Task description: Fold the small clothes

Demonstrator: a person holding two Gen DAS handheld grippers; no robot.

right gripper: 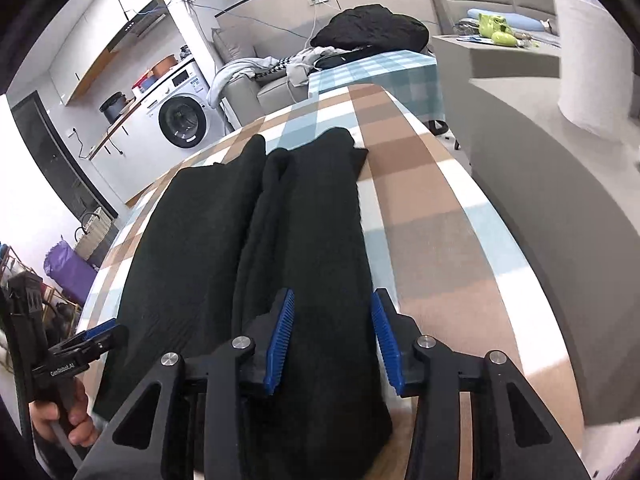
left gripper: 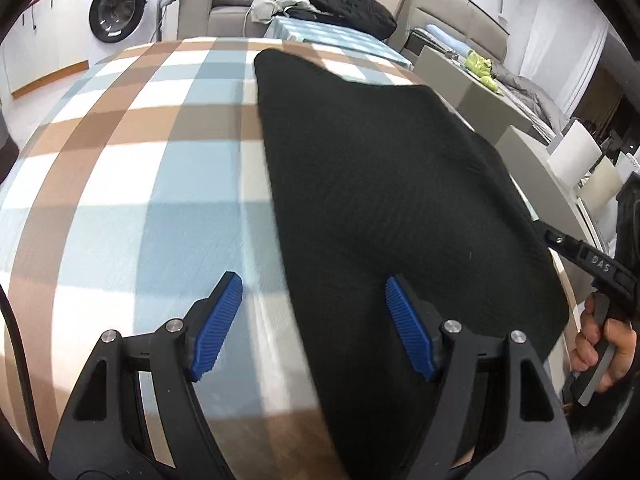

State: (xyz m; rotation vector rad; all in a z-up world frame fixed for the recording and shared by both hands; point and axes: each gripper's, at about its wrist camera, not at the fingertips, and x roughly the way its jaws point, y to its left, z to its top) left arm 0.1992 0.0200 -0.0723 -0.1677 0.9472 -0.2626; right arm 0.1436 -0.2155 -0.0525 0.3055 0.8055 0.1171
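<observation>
With both tongs open over the black garment [right gripper: 304, 240] lying flat on the checked surface [left gripper: 132, 160], we should pinch its near edge squarely, left tongs [left gripper: 314, 324] and right tongs [right gripper: 332, 340] together, before folding.

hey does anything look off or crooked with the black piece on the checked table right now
Slightly. The black garment lies on the checked tablecloth with a bunched ridge running down its length, so its layers don't lie flat. Its far end splits into two uneven points. Nothing looks spilled or damaged.
</observation>
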